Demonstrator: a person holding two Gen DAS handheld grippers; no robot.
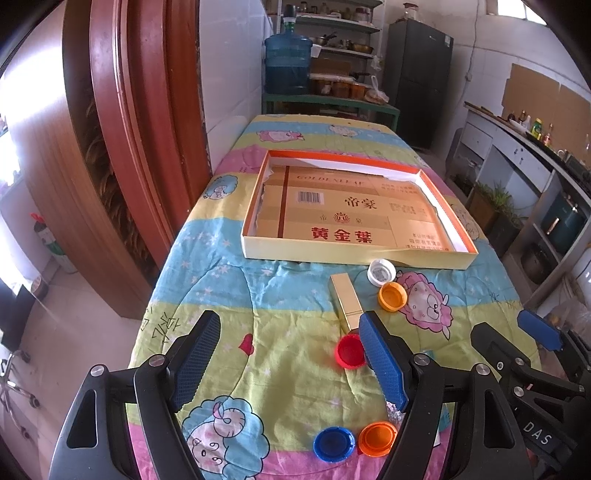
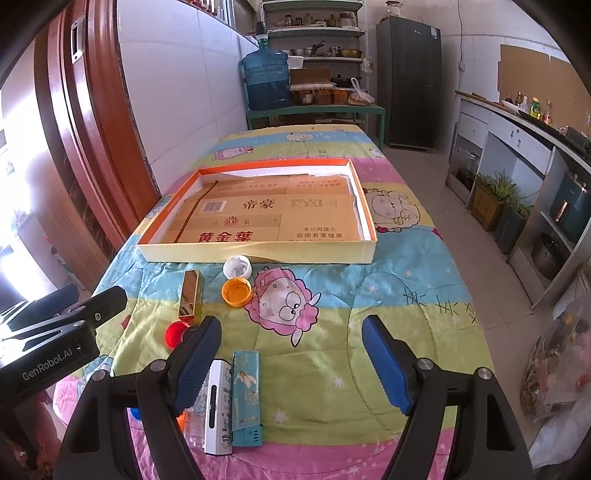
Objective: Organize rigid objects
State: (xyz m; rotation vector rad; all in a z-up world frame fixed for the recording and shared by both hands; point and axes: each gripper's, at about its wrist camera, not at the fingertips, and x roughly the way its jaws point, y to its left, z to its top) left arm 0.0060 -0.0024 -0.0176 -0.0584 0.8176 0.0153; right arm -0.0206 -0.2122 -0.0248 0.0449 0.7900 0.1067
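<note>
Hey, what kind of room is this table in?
Most likely a home kitchen or pantry: a dark fridge stands at the back, shelves beside it hold pots and jars, and a big water jug sits nearby. A counter with bottles runs along the right.

Caps [image 1: 392, 296], gold box [image 1: 346, 301], apparently lighters [image 2: 246, 398] lie before tray [image 1: 356, 254].
</note>
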